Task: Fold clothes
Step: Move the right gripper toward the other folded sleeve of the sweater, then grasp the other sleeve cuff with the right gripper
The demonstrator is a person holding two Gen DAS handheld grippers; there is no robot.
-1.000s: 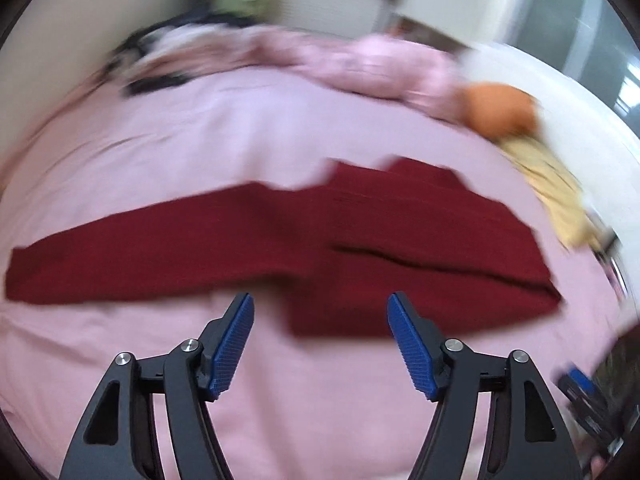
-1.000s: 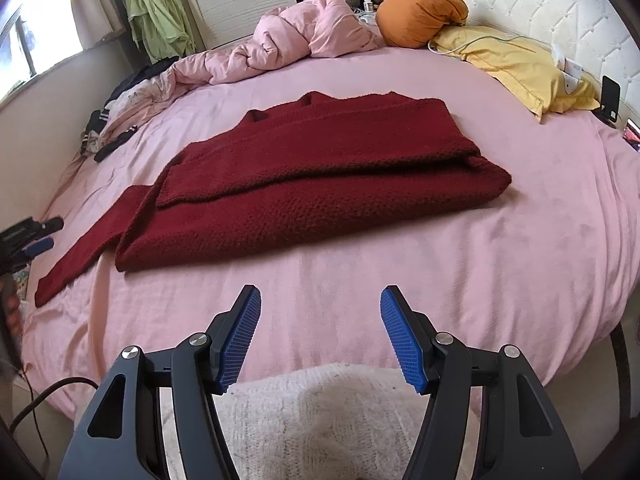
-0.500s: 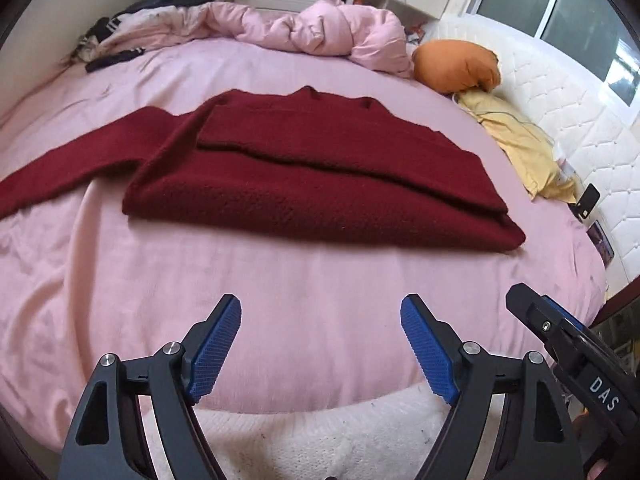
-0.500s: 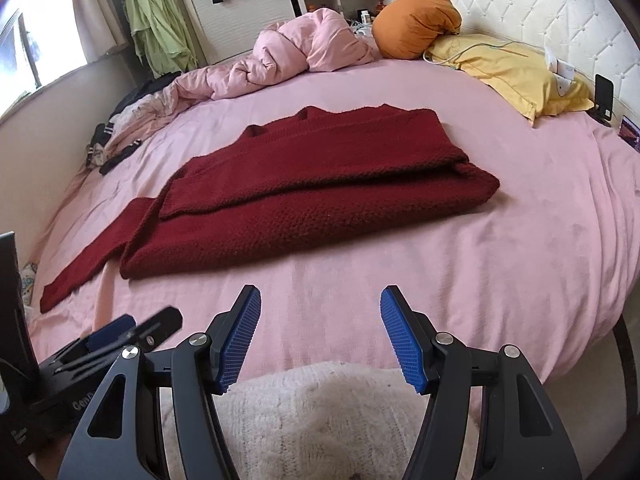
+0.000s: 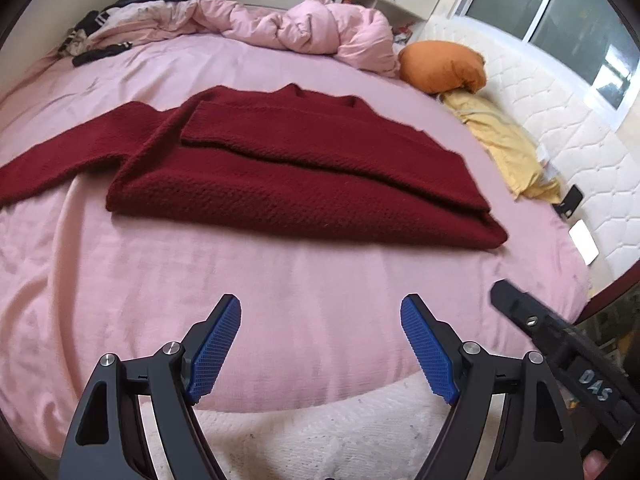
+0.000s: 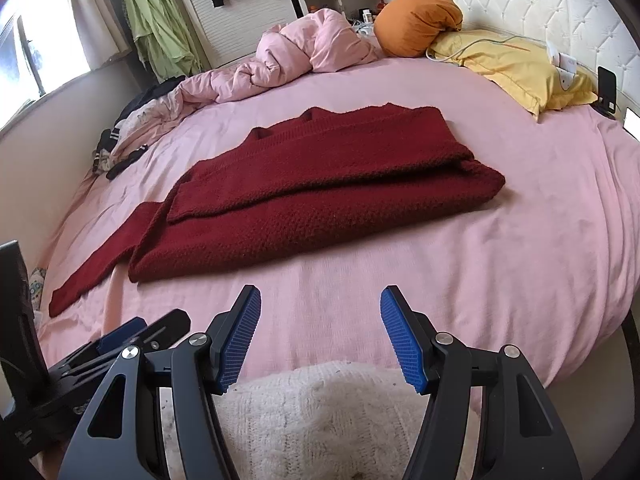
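Observation:
A dark red knitted sweater (image 5: 288, 168) lies flat on the pink bed (image 5: 280, 300), partly folded, with one sleeve (image 5: 60, 160) stretched out to the left. It also shows in the right wrist view (image 6: 320, 200), its sleeve (image 6: 100, 264) trailing to the lower left. My left gripper (image 5: 320, 320) is open and empty, held back over the bed's near edge. My right gripper (image 6: 320, 312) is open and empty, likewise short of the sweater. The left gripper's body shows at the lower left of the right wrist view (image 6: 120, 340).
A rumpled pink duvet (image 6: 312, 52) lies at the far side, with an orange pillow (image 6: 416, 20) and a yellow pillow (image 6: 520, 68) by the white headboard. A phone (image 6: 606, 88) stands at the right edge. Dark clothes (image 6: 120, 152) lie far left. A white knit rug (image 6: 320, 420) lies below.
The left gripper swung right and pulled back from over the sweater to the bed's near edge. The right gripper shifted slightly. The sweater has not moved.

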